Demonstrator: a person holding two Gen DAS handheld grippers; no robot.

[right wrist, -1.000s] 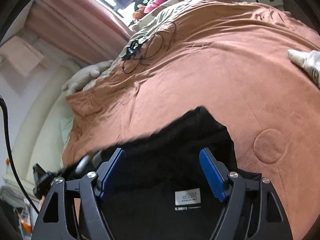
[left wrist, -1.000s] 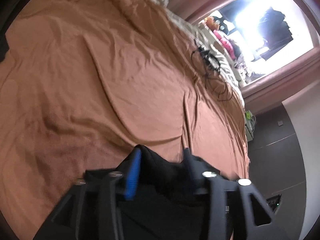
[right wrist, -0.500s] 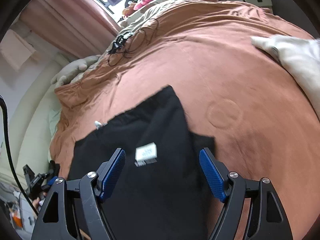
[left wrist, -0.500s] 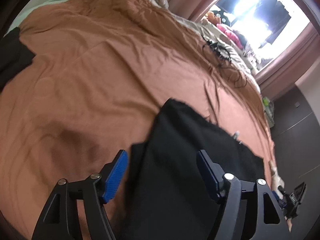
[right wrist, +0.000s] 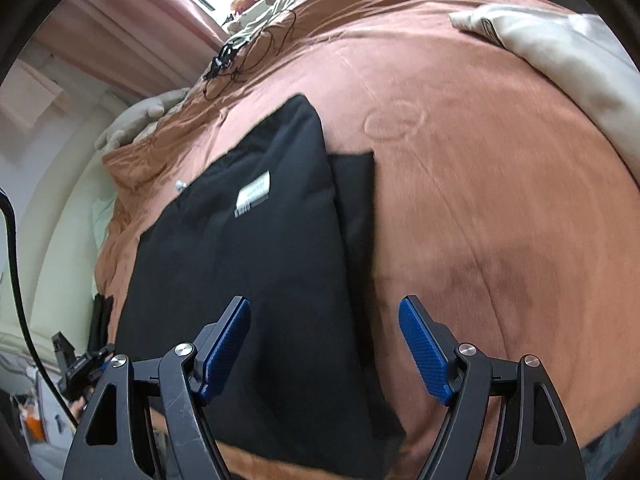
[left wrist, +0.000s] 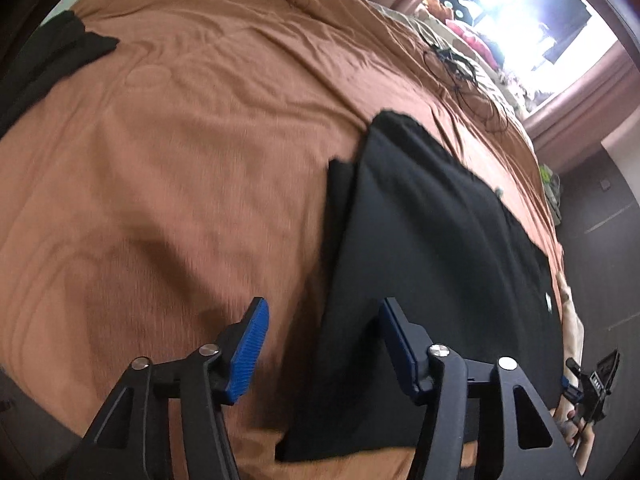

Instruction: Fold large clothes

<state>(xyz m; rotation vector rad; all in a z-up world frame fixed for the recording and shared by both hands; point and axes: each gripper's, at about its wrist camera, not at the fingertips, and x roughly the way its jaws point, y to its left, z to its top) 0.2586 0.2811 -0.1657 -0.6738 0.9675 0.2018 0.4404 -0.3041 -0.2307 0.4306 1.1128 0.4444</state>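
A black garment (left wrist: 436,248) lies folded flat on the brown bedspread (left wrist: 192,152); in the right wrist view the garment (right wrist: 256,264) shows a white label (right wrist: 253,195) on top. My left gripper (left wrist: 322,344) is open and empty, above the garment's near left edge. My right gripper (right wrist: 324,344) is open and empty, above the garment's near right edge. A narrower black layer sticks out beside the top layer.
Another black cloth (left wrist: 48,64) lies at the far left of the bed. A beige cloth (right wrist: 560,56) lies at the right. Black cables (right wrist: 244,60) lie near the far edge by the window (left wrist: 532,20). The bed's near edge is just below the grippers.
My left gripper has let go of the black garment and opened. Both grippers have pulled back toward the near edge, and the garment now lies flat in full view.
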